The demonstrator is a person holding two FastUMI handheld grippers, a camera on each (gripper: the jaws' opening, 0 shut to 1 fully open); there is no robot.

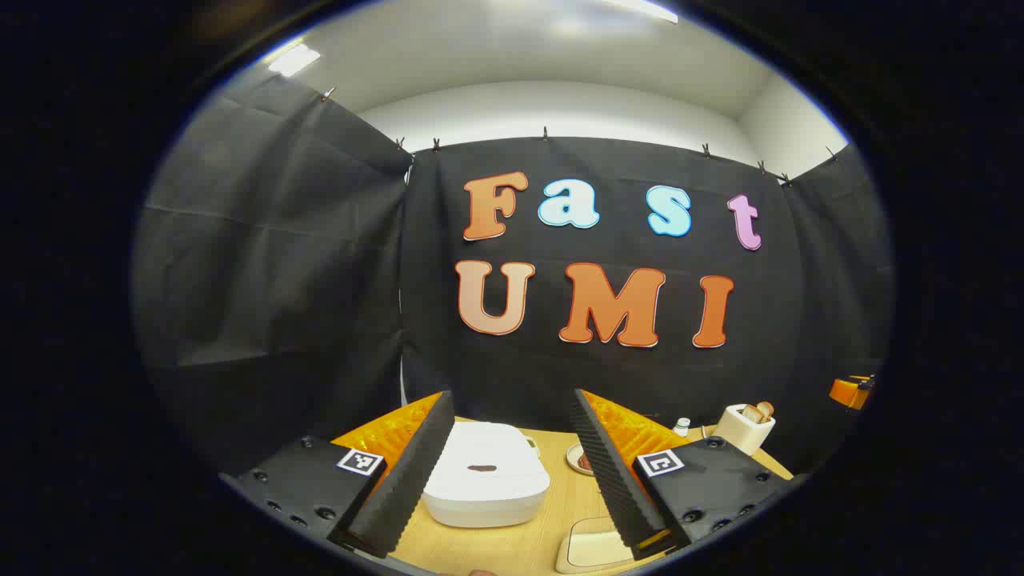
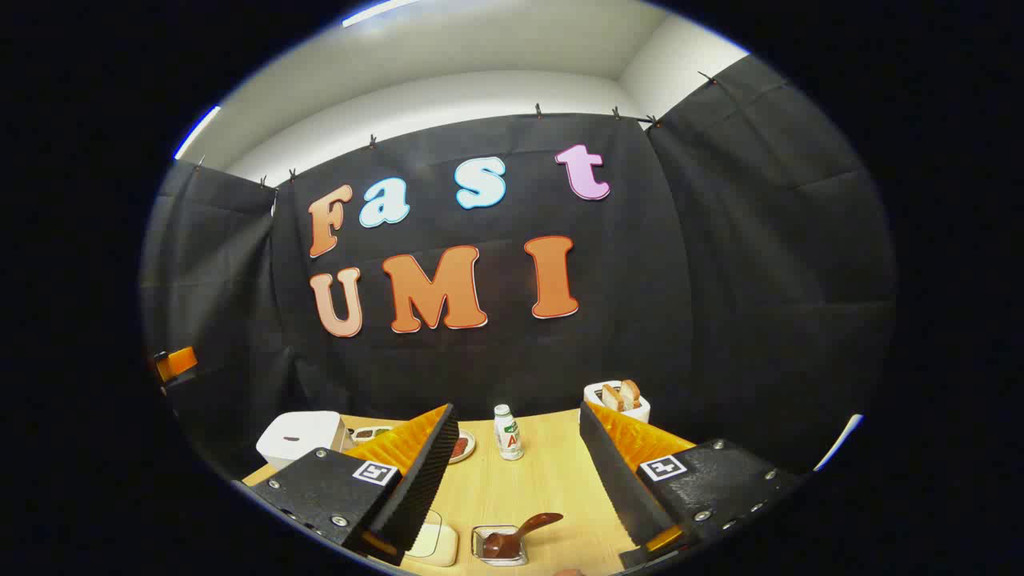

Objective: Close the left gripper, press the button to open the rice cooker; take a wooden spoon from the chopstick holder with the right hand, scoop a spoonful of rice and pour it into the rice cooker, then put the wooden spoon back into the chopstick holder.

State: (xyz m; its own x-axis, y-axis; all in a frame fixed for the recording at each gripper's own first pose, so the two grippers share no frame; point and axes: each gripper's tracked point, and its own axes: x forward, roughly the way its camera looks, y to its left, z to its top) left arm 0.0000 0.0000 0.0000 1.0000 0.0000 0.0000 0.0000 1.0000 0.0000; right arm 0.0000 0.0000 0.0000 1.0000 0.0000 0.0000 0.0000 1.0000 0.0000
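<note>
The rice cooker (image 1: 486, 474) sits on the wooden tabletop (image 1: 512, 544), a low white box with rounded corners and a smooth closed lid. A small dark oval mark lies near the middle of that lid. In the left gripper view it stands right ahead, framed between the fingers of the left gripper (image 1: 512, 472), which are spread wide apart and hold nothing. In the right gripper view the same cooker (image 2: 300, 436) appears off to the left, near the back of the tabletop.

The right gripper (image 2: 520, 480) also has its fingers well apart and empty. Between them, close to the near edge, a wooden spoon (image 2: 520, 534) with a dark brown bowl and a curved handle rests in a small clear container (image 2: 498, 546); its handle leans up and to the right. A flat cream-coloured square thing (image 2: 432, 544) lies just to the left of that container.

Farther back stand a small white bottle (image 2: 507, 433) with a label, a small plate (image 2: 462, 446), and a white toaster (image 2: 618, 400) with two slices of bread sticking out of the top.
</note>
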